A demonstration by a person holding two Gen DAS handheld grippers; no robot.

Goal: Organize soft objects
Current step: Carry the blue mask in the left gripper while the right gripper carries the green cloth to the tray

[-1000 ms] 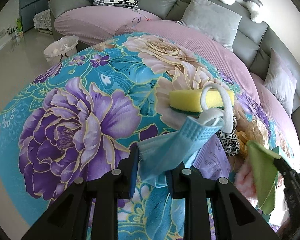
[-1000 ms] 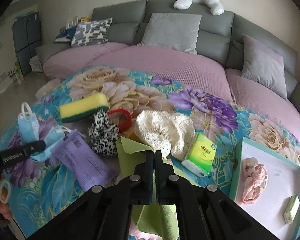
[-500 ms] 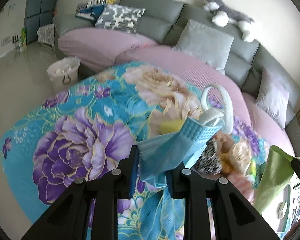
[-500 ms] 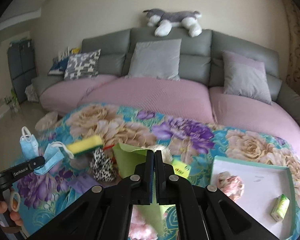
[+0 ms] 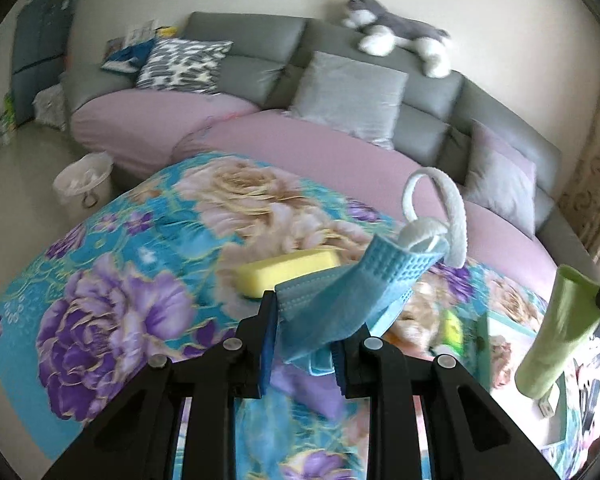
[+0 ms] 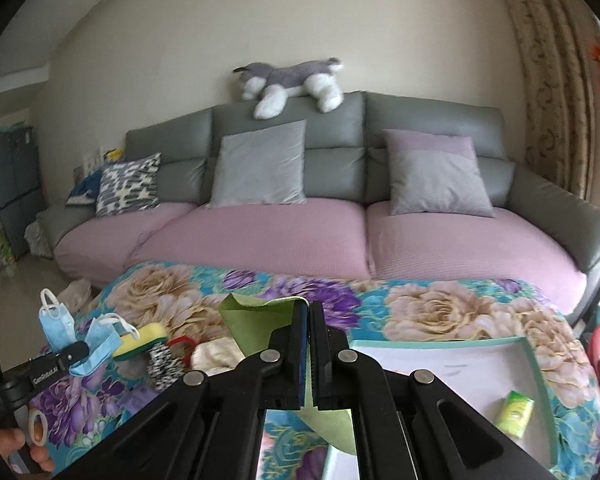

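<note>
Grey sofa (image 6: 340,168) with pink seat covers fills the background; a plush husky (image 6: 288,80) lies along its back. Ahead of both tools stands a bench under a floral cloth (image 5: 112,280).

Left tool (image 5: 306,336): jaws part-spread, pinching a bunched blue face mask (image 5: 340,300) between them; one white ear loop (image 5: 440,208) stands up beyond the tips. The mask is lifted clear of the cloth.

Right tool (image 6: 309,344): jaws pressed nearly together on a green cloth (image 6: 260,320), which hangs below and folds up to the left of the tips.

Just ahead of the left tool lies a yellow sponge (image 5: 288,272). Between the two tools sit a leopard-print scrunchie (image 6: 164,364), a red ring (image 6: 180,344) and a cream lace item (image 6: 216,356). To the right of the right tool, close below it, rests a teal-rimmed tray (image 6: 536,364) holding a small green packet (image 6: 514,412) — the left view is motion-blurred, so other tray contents cannot be confirmed.

Assessment: both items appear to be in carry toward the tray. Recommend keeping each grip firm, travelling high enough that the hanging cloth and the mask's loops do not drag the loose items, then lowering the cloth over bare tray floor beside the packet before releasing — one tool at a time, to avoid crossing.
</note>
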